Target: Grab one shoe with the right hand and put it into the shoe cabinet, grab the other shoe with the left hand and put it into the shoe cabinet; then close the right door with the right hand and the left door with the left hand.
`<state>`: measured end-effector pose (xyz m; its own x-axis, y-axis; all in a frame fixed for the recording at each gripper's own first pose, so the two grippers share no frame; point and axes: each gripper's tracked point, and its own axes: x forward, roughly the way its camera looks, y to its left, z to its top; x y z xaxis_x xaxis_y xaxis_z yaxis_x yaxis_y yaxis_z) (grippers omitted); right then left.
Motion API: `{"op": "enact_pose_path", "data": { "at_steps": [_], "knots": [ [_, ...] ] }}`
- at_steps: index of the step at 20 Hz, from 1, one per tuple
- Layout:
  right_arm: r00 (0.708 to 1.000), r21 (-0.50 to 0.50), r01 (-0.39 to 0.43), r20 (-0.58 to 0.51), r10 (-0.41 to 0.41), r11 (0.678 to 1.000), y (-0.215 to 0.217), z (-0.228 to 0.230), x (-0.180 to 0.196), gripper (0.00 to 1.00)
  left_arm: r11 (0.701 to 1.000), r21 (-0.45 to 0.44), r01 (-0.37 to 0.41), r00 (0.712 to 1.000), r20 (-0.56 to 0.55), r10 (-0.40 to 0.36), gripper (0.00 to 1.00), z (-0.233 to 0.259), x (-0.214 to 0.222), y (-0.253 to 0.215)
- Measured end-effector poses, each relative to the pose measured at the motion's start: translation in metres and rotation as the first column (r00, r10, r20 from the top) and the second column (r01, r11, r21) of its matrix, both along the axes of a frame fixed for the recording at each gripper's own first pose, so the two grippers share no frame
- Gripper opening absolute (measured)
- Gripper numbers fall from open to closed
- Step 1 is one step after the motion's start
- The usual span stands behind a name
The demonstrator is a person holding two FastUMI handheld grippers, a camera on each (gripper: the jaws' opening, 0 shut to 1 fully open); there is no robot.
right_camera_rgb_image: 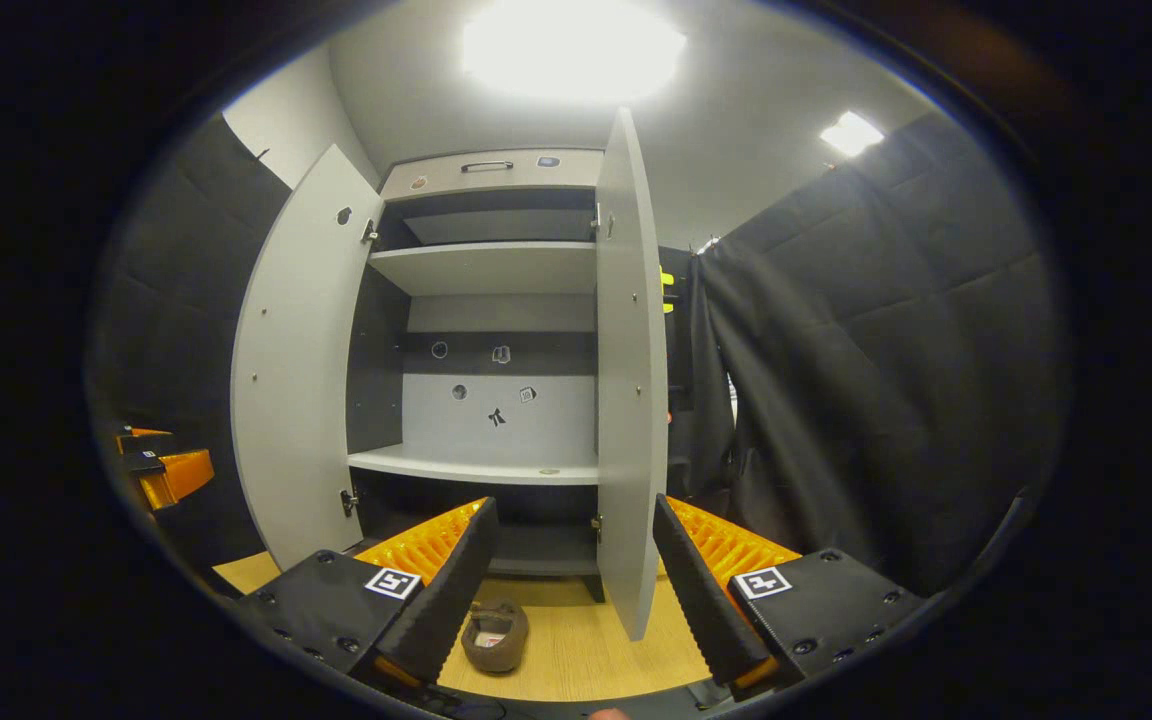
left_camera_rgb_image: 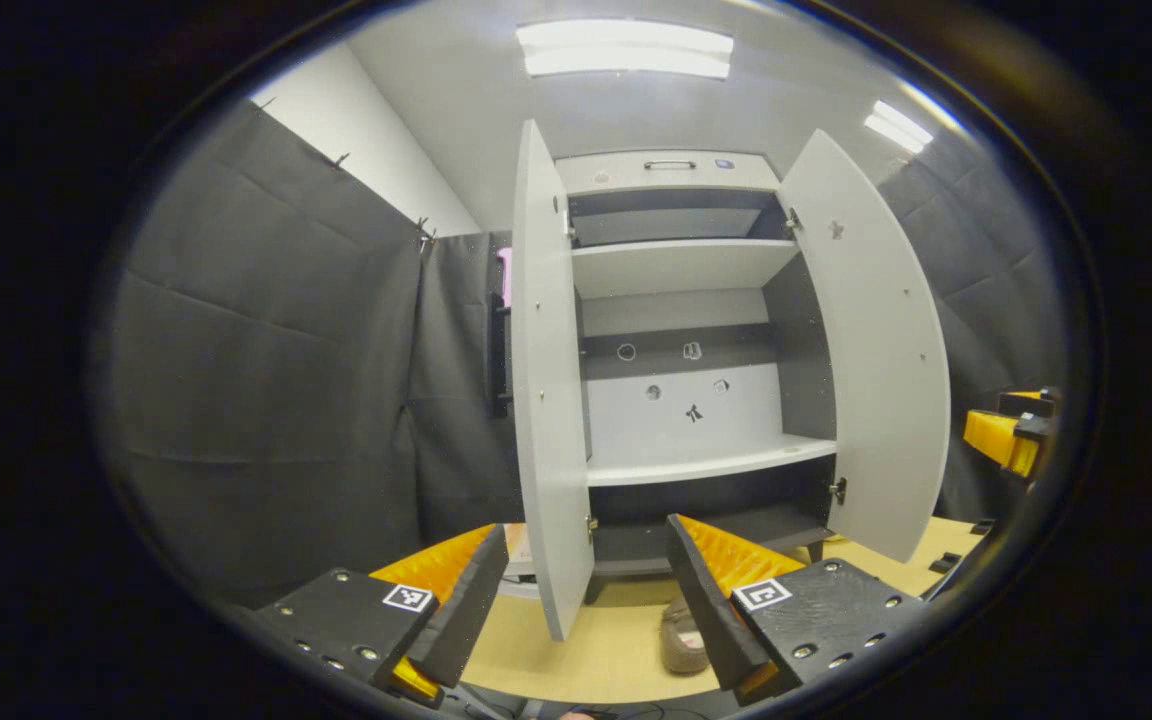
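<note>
While both doors hang open, the left gripper view shows the left gripper (left_camera_rgb_image: 576, 590) with its fingers wide and holding nothing; one brown shoe (left_camera_rgb_image: 683, 637) lies on the wood floor (left_camera_rgb_image: 586, 650) just in front of the shoe cabinet (left_camera_rgb_image: 681, 268), near the bottom edge of the left door (left_camera_rgb_image: 546, 400); the right gripper (left_camera_rgb_image: 1011, 435) shows far off. In the right gripper view, its fingers are wide too; the shoe sits by the right door (right_camera_rgb_image: 631, 400). No shoe is grabbed yet, I think; next, reach down to it.
</note>
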<state>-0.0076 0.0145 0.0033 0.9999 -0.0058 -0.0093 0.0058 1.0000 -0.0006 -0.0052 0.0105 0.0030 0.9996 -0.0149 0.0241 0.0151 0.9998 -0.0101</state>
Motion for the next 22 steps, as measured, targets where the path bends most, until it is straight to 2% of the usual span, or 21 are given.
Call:
{"op": "enact_pose_path", "data": {
  "at_steps": [2, 3, 6, 7, 8, 10, 12, 14, 19, 21, 22],
  "knots": [
    [1.0, -0.009, -0.009, -0.026, 0.009, 1.0, 0.006, -0.006, 0.002, 0.98, 1.0, -0.004, -0.001, 1.0, -0.006, 0.001, 0.98, -0.001, 0.001, 0.003],
    [0.999, -0.012, -0.018, -0.036, 0.018, 1.0, 0.009, -0.009, 0.004, 0.96, 1.0, -0.001, -0.002, 1.0, -0.005, 0.002, 0.86, -0.001, 0.001, 0.004],
    [0.998, -0.021, -0.048, -0.044, 0.047, 0.999, 0.019, -0.013, 0.014, 0.98, 1.0, 0.01, -0.02, 1.0, 0.015, 0.02, 0.87, 0.005, 0.0, 0.01],
    [0.997, -0.029, -0.057, -0.051, 0.056, 0.998, 0.024, -0.016, 0.019, 0.98, 1.0, 0.011, -0.025, 0.999, 0.021, 0.025, 0.98, 0.006, 0.0, 0.011],
    [0.996, -0.034, -0.069, -0.061, 0.067, 0.997, 0.03, -0.021, 0.025, 0.98, 1.0, 0.01, -0.029, 0.999, 0.021, 0.029, 0.87, 0.004, 0.001, 0.011],
    [0.992, -0.04, -0.101, -0.082, 0.098, 0.994, 0.043, -0.03, 0.039, 0.98, 0.999, 0.009, -0.036, 0.999, 0.013, 0.036, 0.98, 0.002, 0.005, 0.012],
    [0.985, -0.031, -0.135, -0.113, 0.131, 0.99, 0.057, -0.045, 0.055, 0.98, 0.999, 0.014, -0.052, 0.999, 0.008, 0.052, 0.9, -0.001, 0.012, 0.016],
    [0.975, -0.02, -0.166, -0.156, 0.161, 0.986, 0.069, -0.063, 0.074, 0.98, 0.997, 0.015, -0.072, 0.997, 0.01, 0.072, 0.87, -0.002, 0.021, 0.019],
    [0.937, -0.039, -0.222, -0.284, 0.202, 0.974, 0.091, -0.118, 0.117, 0.98, 0.995, 0.018, -0.098, 0.995, -0.006, 0.098, 0.92, -0.01, 0.044, 0.022],
    [0.914, -0.038, -0.25, -0.338, 0.223, 0.968, 0.1, -0.141, 0.128, 0.98, 0.994, 0.026, -0.11, 0.994, 0.003, 0.11, 0.98, -0.008, 0.054, 0.023],
    [0.902, -0.035, -0.261, -0.364, 0.231, 0.965, 0.104, -0.153, 0.134, 0.98, 0.993, 0.026, -0.113, 0.994, 0.008, 0.113, 0.92, -0.009, 0.057, 0.024]
  ]
}}
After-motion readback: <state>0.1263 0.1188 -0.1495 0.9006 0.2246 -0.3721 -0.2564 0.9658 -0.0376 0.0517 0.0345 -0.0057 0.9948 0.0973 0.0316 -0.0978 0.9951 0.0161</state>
